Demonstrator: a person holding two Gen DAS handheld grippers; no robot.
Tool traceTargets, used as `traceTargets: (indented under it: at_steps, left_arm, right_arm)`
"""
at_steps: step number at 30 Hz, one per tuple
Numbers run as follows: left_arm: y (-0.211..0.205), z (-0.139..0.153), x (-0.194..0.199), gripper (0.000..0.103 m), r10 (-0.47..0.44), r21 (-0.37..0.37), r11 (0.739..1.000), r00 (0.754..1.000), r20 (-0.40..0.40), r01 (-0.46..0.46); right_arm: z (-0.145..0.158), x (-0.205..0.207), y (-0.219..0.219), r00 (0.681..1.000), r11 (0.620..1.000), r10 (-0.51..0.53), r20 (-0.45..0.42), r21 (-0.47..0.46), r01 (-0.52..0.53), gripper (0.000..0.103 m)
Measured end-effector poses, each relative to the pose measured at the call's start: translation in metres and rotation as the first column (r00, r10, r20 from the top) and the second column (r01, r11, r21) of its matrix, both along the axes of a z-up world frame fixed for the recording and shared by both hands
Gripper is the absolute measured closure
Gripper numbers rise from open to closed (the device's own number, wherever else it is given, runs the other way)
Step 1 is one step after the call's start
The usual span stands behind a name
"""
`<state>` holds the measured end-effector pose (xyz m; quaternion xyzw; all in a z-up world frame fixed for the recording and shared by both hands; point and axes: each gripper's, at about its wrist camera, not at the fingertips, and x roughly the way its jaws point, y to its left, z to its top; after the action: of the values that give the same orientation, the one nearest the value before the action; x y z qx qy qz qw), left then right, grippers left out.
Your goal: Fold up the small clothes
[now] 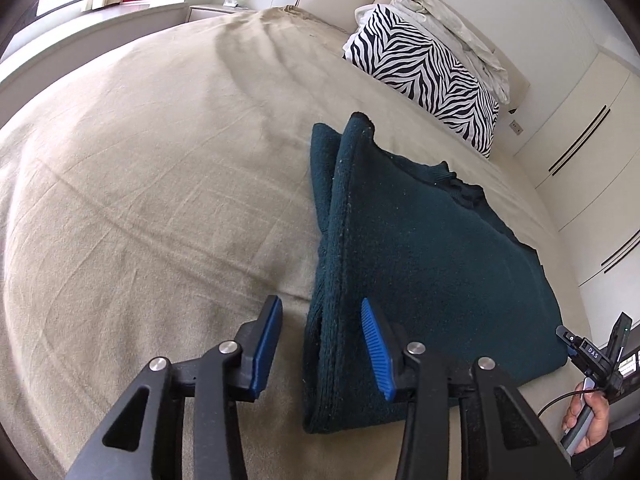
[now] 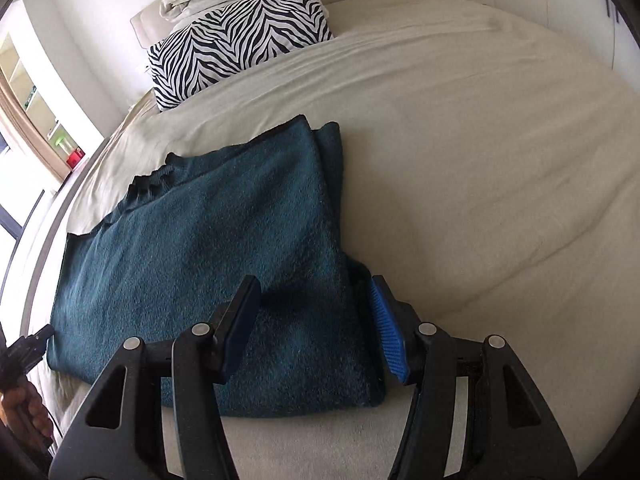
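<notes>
Broadly, the bed (image 1: 140,200) carries a dark teal sweater (image 1: 420,248), folded and lying flat out on the sheet, below a zebra-print pillow (image 1: 424,76) at the headboard edge. Left gripper (image 1: 320,344) has its fingers released, spread astride the sweater's near folded corner. Right gripper (image 2: 316,328) likewise stands parted, its fingers straddling the other near corner, grasping nothing.
</notes>
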<state>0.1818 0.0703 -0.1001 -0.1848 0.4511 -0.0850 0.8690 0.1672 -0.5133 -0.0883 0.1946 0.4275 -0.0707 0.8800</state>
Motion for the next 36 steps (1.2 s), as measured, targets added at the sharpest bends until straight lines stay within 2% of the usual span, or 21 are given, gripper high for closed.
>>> traceTargets:
  at_steps: [4, 9, 11, 12, 13, 17, 22, 28, 36]
  left_arm:
    - [0.002, -0.002, -0.004, 0.071, 0.007, 0.005, 1.000, 1.000, 0.002, -0.007]
    - [-0.001, -0.001, -0.006, 0.075, 0.010, 0.028, 1.000, 1.000, 0.007, -0.010]
    - [-0.001, -0.002, -0.007, 0.082, 0.009, 0.033, 0.999, 1.000, 0.006, -0.010]
    - [-0.002, -0.003, -0.008, 0.090, 0.004, 0.033, 0.999, 1.000, 0.004, -0.004]
    - [-0.003, -0.003, -0.009, 0.091, 0.003, 0.041, 0.999, 1.000, 0.006, -0.003]
    - [-0.006, 0.001, -0.013, 0.093, -0.004, 0.066, 0.998, 1.000, 0.019, 0.003]
    - [-0.005, 0.002, -0.018, 0.095, -0.017, 0.084, 0.996, 0.999, 0.029, 0.015]
    - [-0.002, -0.005, -0.028, 0.096, -0.012, 0.082, 0.997, 1.000, 0.025, 0.010]
    - [0.001, -0.010, -0.032, 0.096, -0.007, 0.073, 0.997, 1.000, 0.024, 0.005]
  right_arm:
    - [-0.004, -0.001, 0.001, 1.000, 1.000, 0.007, -0.016, -0.029, -0.008, 0.069]
    - [0.001, -0.009, -0.005, 1.000, 0.999, -0.004, -0.010, -0.034, 0.003, 0.084]
    - [0.003, -0.014, -0.007, 1.000, 0.999, -0.013, -0.005, -0.035, 0.013, 0.089]
    - [0.004, -0.016, -0.007, 1.000, 0.999, -0.015, -0.003, -0.040, 0.015, 0.094]
    - [0.006, -0.018, -0.007, 1.000, 0.999, -0.015, -0.002, -0.045, 0.015, 0.096]
    - [0.009, -0.025, -0.005, 1.000, 0.998, -0.019, -0.002, -0.068, 0.019, 0.098]
    - [0.014, -0.034, -0.008, 0.999, 0.999, -0.044, 0.011, -0.031, 0.044, 0.098]
    - [-0.004, -0.029, -0.013, 0.999, 0.999, -0.046, -0.028, 0.004, 0.047, 0.098]
    - [-0.009, -0.025, -0.014, 0.999, 0.999, -0.047, -0.016, 0.009, 0.047, 0.098]
